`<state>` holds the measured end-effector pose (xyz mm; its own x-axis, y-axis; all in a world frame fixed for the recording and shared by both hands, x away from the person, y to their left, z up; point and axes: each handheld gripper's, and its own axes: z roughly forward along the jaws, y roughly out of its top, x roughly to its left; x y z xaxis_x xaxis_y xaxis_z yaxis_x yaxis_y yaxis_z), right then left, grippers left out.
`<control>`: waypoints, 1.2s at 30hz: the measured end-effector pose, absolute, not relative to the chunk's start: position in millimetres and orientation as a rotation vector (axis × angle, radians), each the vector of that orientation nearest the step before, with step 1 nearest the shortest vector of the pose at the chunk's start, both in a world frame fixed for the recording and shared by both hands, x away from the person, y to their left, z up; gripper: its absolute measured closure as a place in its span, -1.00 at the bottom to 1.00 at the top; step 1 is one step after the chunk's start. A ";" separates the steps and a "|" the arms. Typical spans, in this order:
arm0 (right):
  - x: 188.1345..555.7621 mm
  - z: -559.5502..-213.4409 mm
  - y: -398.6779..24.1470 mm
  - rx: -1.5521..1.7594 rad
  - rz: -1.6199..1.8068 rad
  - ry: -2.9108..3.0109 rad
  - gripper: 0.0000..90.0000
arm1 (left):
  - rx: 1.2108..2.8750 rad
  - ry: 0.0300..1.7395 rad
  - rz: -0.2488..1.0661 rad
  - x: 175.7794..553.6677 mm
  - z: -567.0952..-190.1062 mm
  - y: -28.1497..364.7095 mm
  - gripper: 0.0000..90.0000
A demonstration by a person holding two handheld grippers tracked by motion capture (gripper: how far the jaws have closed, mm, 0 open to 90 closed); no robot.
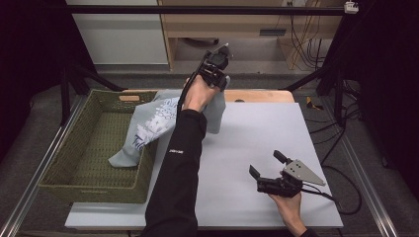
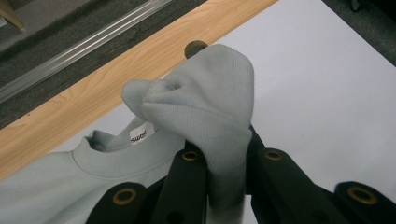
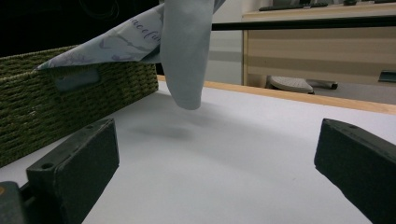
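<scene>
Left gripper [image 2: 219, 163]: pinched on a ribbed cuff of the one pale grey sweatshirt [image 1: 155, 123], raised over the table's far edge.
Right gripper [image 1: 267, 165]: jaws spread wide, nothing between them, low over the near right of the table.
Sweatshirt: one, printed with script lettering, draped from the single green woven basket [image 1: 74, 153] up to the raised hand; a sleeve hangs free.
Table [image 1: 257, 133]: one white top, wooden far edge.
</scene>
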<state>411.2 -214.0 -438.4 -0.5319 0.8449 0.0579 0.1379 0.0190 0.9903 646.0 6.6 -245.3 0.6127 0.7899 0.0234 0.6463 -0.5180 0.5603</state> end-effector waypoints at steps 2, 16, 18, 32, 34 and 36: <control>410.3 -437.4 -213.0 1.035 1.570 1.718 -0.99 | 2.335 1.131 0.379 646.3 -245.1 6.1 0.88; 416.8 -431.5 -210.9 1.042 1.610 1.715 -0.99 | 2.329 1.129 0.393 643.8 -240.5 7.9 0.88; 418.3 -430.5 -213.1 1.028 1.591 1.722 -0.99 | 2.329 1.129 0.395 643.7 -240.4 7.9 0.88; 434.1 -411.8 -195.0 0.974 1.616 1.722 -0.99 | 2.334 1.126 0.390 644.5 -239.9 8.1 0.88; 437.7 -409.7 -189.7 0.964 1.616 1.734 -0.99 | 2.335 1.125 0.380 644.3 -240.3 7.9 0.88; 440.6 -406.3 -182.1 0.984 1.633 1.740 -0.99 | 2.336 1.124 0.379 644.3 -240.4 8.0 0.88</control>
<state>440.6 -182.1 -406.3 -0.5788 0.8108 0.0874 0.1388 -0.0077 0.9903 644.3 8.0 -240.4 0.6173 0.7863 0.0269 0.6419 -0.5232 0.5606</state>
